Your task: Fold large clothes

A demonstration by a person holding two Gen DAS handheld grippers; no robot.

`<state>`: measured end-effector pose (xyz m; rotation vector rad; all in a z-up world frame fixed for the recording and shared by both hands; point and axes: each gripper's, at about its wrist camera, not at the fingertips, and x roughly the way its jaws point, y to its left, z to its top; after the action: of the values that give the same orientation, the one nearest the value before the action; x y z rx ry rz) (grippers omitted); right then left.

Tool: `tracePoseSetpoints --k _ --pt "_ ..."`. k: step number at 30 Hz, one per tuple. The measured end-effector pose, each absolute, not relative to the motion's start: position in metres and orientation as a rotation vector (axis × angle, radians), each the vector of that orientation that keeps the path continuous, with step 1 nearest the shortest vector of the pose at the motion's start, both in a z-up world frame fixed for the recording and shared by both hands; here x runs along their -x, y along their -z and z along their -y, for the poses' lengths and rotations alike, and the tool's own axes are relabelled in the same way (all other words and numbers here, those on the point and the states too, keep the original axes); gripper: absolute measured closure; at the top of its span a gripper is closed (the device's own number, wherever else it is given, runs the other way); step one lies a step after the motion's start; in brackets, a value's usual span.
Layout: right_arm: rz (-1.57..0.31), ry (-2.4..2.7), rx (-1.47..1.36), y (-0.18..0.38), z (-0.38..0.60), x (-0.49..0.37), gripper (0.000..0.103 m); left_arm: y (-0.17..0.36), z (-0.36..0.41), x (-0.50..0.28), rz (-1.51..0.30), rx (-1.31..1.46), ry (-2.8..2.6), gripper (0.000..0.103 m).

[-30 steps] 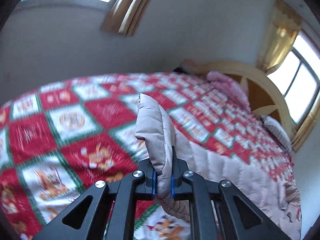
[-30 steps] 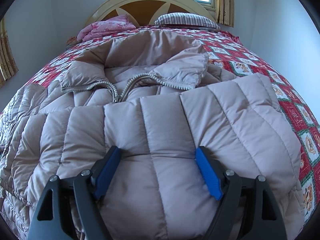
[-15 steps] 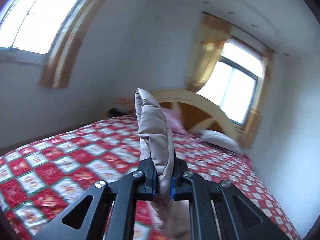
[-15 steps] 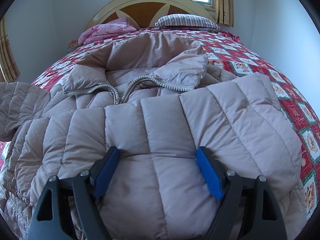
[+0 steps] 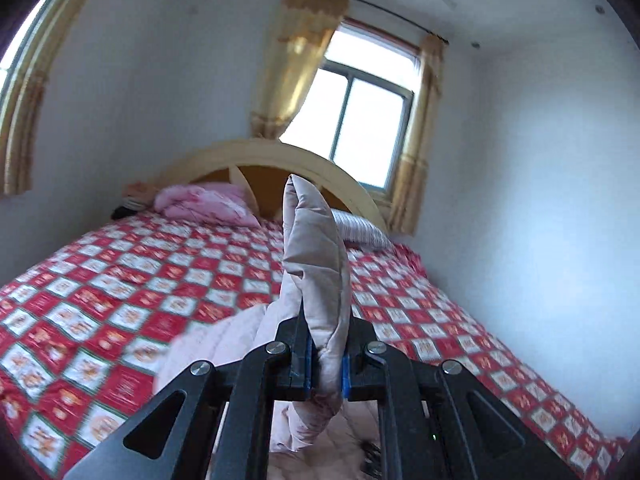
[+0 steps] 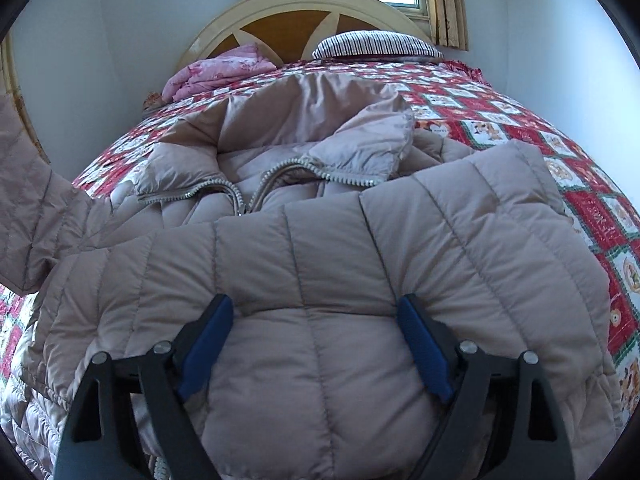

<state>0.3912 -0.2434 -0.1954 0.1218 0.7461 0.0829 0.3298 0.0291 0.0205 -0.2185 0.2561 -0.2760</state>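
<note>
Closest thing in the left wrist view is the left gripper (image 5: 325, 364), blue pads clamped tight on a fold of the beige quilted puffer jacket (image 5: 316, 264), which sticks up between the fingers and blocks the middle of the bed behind it. The right wrist view gives what that one can't — the whole jacket (image 6: 320, 248) spread on the bed, one sleeve folded across the body, the half-open zipper (image 6: 240, 192) and collar further back, and another part of the jacket lifted at the left edge. The right gripper (image 6: 316, 340) has its fingers wide apart, pressing down on the folded sleeve with the padding bulging between them, not pinching anything. Under it all is the red and white checked bedspread (image 5: 120, 300). Further off, by the curved wooden headboard (image 6: 304, 24), sit a crumpled pink blanket (image 6: 220, 72) and a striped pillow (image 6: 376, 44). Beyond that, a window (image 5: 360, 128) with gold curtains (image 5: 296, 64).
</note>
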Motion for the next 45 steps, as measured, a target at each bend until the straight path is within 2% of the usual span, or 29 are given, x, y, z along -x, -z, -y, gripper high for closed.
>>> tracePoseSetpoints --k 11,15,18,20,22,24,26,31,33,38,42,45 --pt "-0.746 -0.115 -0.169 0.196 0.252 -0.393 0.011 0.070 0.065 -0.349 -0.409 -0.006 0.281 0.094" --pt "-0.749 -0.118 -0.174 0.196 0.253 -0.394 0.011 0.082 0.078 -0.353 -0.439 -0.020 0.280 0.093" --pt "-0.751 -0.119 -0.177 0.196 0.253 -0.394 0.010 0.080 0.091 -0.349 -0.446 -0.058 0.294 0.087" --pt "-0.752 -0.120 -0.180 0.196 0.254 -0.394 0.010 0.072 0.101 -0.340 -0.422 -0.106 0.302 0.072" --pt "-0.752 -0.120 -0.181 0.196 0.254 -0.394 0.010 0.060 0.106 -0.327 -0.355 -0.135 0.305 0.027" --pt "-0.752 -0.120 -0.180 0.196 0.254 -0.394 0.010 0.046 0.104 -0.308 -0.251 -0.148 0.295 0.006" --pt "-0.752 -0.120 -0.180 0.196 0.254 -0.394 0.010 0.033 0.099 -0.296 -0.187 -0.162 0.297 0.005" --pt "-0.754 -0.120 -0.183 0.197 0.254 -0.395 0.010 0.034 0.060 -0.318 -0.218 -0.200 0.126 0.004" --pt "-0.754 -0.120 -0.184 0.197 0.254 -0.395 0.010 0.056 0.037 -0.348 -0.311 -0.230 -0.001 0.004" --pt "-0.738 -0.122 -0.217 0.193 0.260 -0.391 0.010 0.131 -0.023 -0.415 -0.675 -0.173 -0.141 0.005" --pt "-0.715 -0.054 -0.353 0.167 0.293 -0.371 0.011 0.151 -0.039 -0.416 -0.717 -0.054 -0.092 0.005" --pt "-0.643 0.099 -0.386 0.138 0.325 -0.348 0.010 0.155 -0.029 -0.415 -0.709 -0.083 -0.062 0.005"
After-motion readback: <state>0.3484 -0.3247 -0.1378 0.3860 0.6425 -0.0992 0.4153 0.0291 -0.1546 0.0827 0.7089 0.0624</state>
